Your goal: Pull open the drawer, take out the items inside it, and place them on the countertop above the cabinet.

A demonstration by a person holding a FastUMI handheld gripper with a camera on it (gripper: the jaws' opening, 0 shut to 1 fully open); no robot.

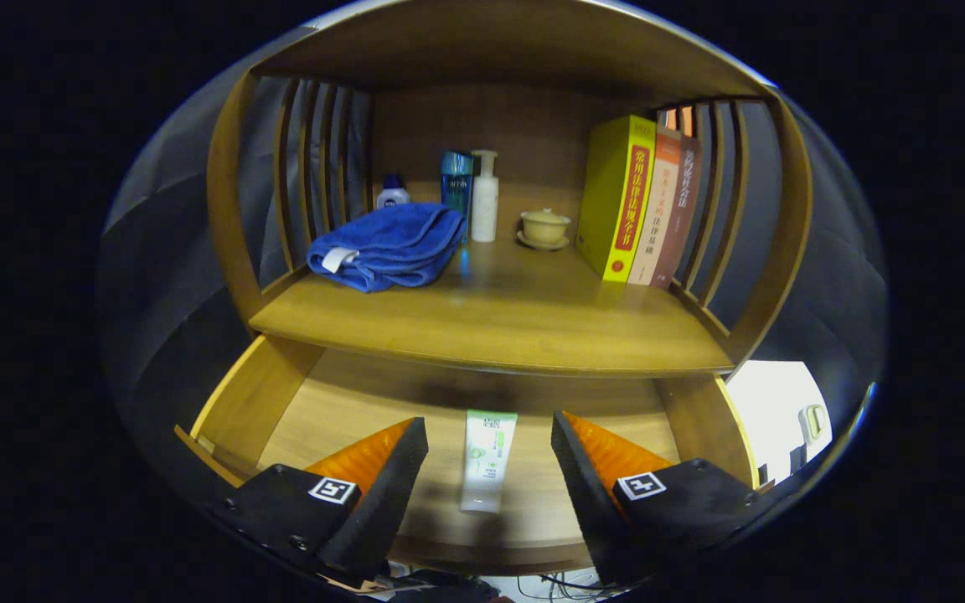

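The wooden drawer [256, 402] stands pulled out below the cabinet's countertop [499, 322]. On its floor lies a white and green tube [487, 459], lengthwise, cap end toward me. My gripper [489, 440] hovers above the drawer, open, its two black and orange fingers [382, 473] on either side of the tube and not touching it.
On the countertop a folded blue towel [390, 245] lies at the left. Behind it stand a small bottle [392, 194], a blue bottle [456, 184] and a white pump bottle [485, 197]. A lidded cream cup [544, 229] and three upright books [637, 201] are at the right. Slatted side walls enclose the shelf.
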